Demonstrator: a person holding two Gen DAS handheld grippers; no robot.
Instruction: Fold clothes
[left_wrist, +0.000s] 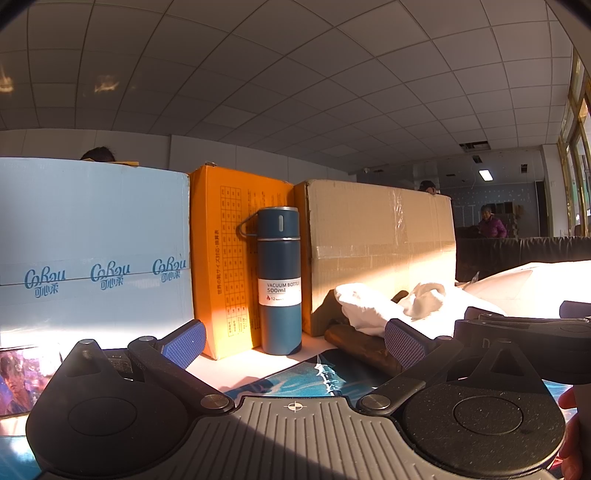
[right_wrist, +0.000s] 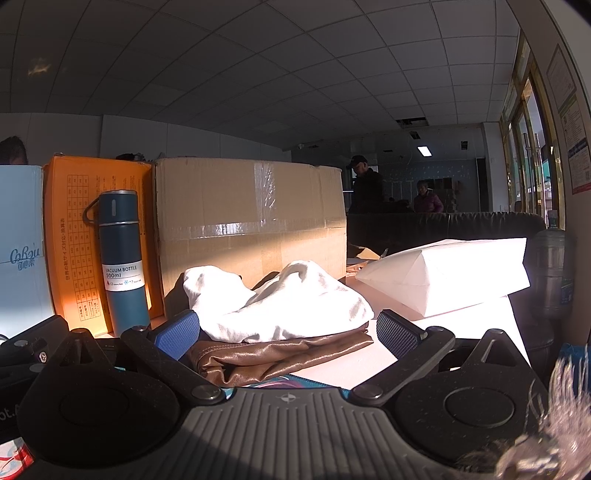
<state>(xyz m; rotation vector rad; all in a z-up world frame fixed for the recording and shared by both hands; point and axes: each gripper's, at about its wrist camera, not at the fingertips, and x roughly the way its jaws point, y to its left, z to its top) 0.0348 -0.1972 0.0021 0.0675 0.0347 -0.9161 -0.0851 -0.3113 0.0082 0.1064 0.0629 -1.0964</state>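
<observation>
both tongs (left_wrist: 293, 341) (right_wrist: 288, 332) gape empty before crumpled white garment (right_wrist: 280, 302).

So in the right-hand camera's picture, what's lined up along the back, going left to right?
Pale blue box → orange box → blue vacuum bottle → big brown cardboard box → white paper bag → water jug.

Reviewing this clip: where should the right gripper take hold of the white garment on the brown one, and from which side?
Probably the raised fold at the top of the white garment, approached from the front, where the open right gripper already faces it. That ridge stands clear of the brown leather-like garment beneath, so the fingers should pinch white cloth alone.
</observation>
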